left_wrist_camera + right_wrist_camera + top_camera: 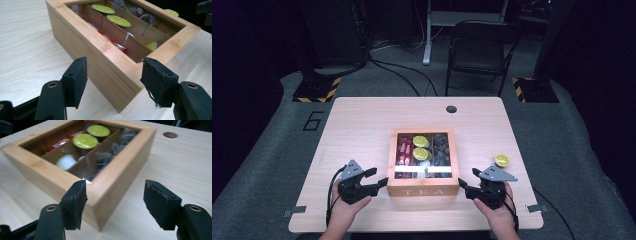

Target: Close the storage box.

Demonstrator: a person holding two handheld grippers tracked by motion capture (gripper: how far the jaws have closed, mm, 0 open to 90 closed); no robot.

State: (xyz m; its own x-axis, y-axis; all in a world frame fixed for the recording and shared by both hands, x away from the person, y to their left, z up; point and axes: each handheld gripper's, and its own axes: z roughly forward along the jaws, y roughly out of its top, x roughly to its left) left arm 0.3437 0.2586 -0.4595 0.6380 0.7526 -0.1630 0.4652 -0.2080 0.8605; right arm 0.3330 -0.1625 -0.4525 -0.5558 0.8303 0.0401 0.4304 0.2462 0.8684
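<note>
On the left of the bench (pixel 362 120), the left gripper (pixel 374 180) sits at the near left corner of the wooden tea box (pixel 424 187). Its jaws stand apart with that corner between them, and in the left gripper view the pads (pixel 77 80) do not press on the wood; nothing is held.

The tea box stands in the middle of the bench, toward the near edge, with its windowed lid down flat. Through the window show red packets (pixel 405 151) in the left compartment, two yellow-topped capsules (pixel 420 141) in the middle one, and darker pieces on the right that are too dim to name.

On the right, the right gripper (pixel 466 184) mirrors the other at the near right corner. Its jaws are also apart, straddling the corner without clamping it, as the right gripper view shows. Behind it, one more yellow capsule (pixel 502 160) lies on the bench just outside the box.

Judging from this, the box looks set down and shut, and both grippers seem to have let go. What is probably left is the loose capsule, should it belong inside.
</note>
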